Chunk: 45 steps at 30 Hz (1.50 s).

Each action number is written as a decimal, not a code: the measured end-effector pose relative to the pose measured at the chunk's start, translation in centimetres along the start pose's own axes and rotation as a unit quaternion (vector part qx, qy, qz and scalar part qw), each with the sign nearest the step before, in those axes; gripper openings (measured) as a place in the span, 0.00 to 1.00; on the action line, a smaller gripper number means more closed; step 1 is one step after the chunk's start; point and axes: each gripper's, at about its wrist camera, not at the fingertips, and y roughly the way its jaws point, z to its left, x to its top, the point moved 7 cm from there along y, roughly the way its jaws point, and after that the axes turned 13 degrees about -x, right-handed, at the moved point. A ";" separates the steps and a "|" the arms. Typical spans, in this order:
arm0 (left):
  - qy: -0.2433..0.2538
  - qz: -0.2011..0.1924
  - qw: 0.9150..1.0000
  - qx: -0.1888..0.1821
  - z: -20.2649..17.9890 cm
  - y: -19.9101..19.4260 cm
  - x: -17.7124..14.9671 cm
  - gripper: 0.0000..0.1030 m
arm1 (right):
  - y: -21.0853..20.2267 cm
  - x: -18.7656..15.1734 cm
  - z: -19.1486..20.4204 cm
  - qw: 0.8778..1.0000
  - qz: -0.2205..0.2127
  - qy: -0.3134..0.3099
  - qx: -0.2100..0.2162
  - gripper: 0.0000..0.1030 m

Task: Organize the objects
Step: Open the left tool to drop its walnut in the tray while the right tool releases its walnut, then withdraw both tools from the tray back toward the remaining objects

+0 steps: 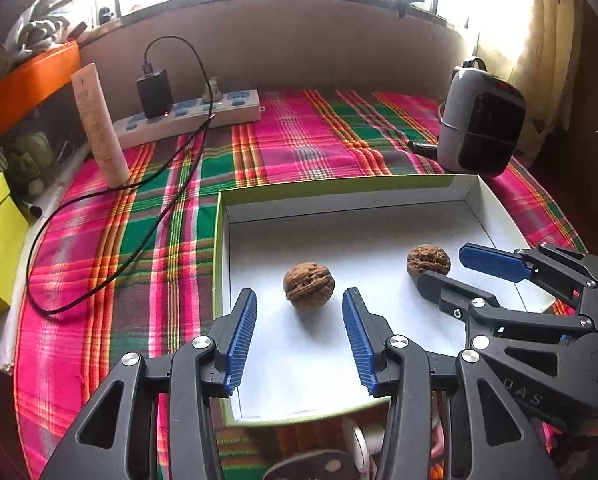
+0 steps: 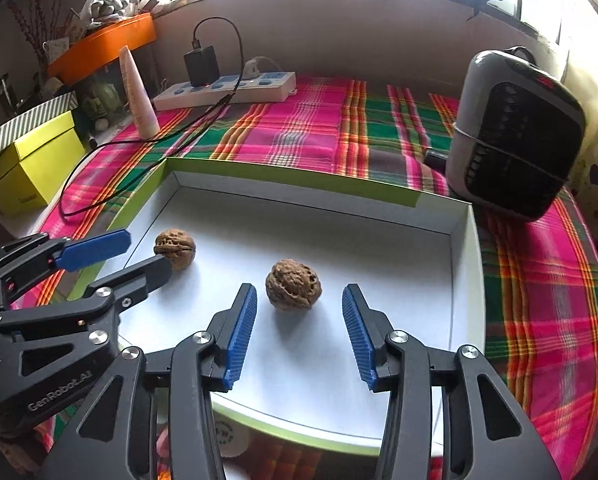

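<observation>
Both sets of jaws stand open, gripping nothing. Just ahead of the left gripper [image 1: 299,300] one walnut [image 1: 308,286] lies free on the white floor of a shallow green-edged box lid [image 1: 218,248]; the other walnut [image 2: 293,285] lies before the right gripper [image 2: 299,298]. Beneath is a pink-and-green plaid cloth [image 1: 299,136], with a power strip [image 1: 187,116], a tube [image 1: 99,124] and what looks like a small heater [image 2: 515,132] below a glaring window.
</observation>
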 end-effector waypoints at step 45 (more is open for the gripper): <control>-0.004 -0.054 0.998 0.031 -3.4 -8.1 -7.2 0.44 | -9.4 -7.3 0.6 0.997 -0.077 0.013 0.024 0.44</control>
